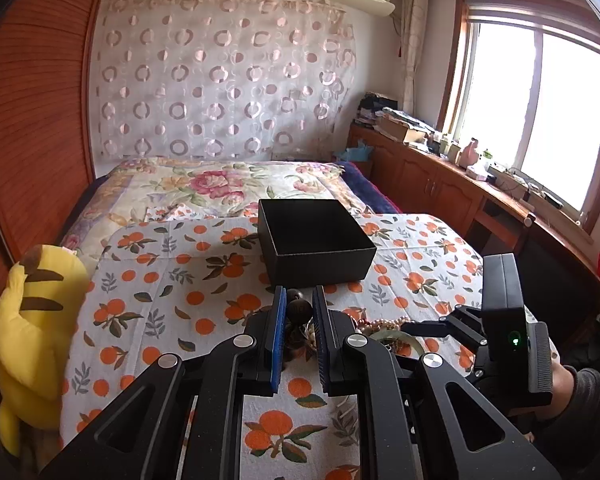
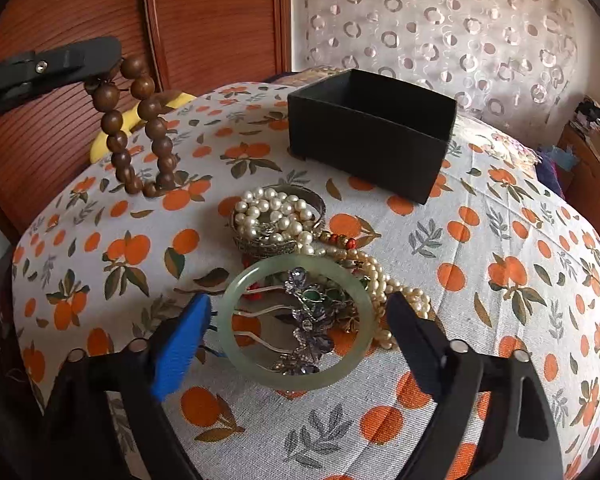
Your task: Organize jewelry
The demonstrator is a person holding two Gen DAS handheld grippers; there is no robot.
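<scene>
Daylight pours through the window (image 1: 532, 108), blown out to white glare in the left wrist view, leaving the room evenly bright with soft shadows beside the black box (image 2: 370, 130), while both fisheye views bend straight lines strongly and darken to black at the corners.

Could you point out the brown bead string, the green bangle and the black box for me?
brown bead string (image 2: 118, 142): right wrist view, on a bead of its hanging left strand.
green bangle (image 2: 300, 377): right wrist view, on its near rim.
black box (image 2: 364, 152): right wrist view, on its front outer wall.
</scene>
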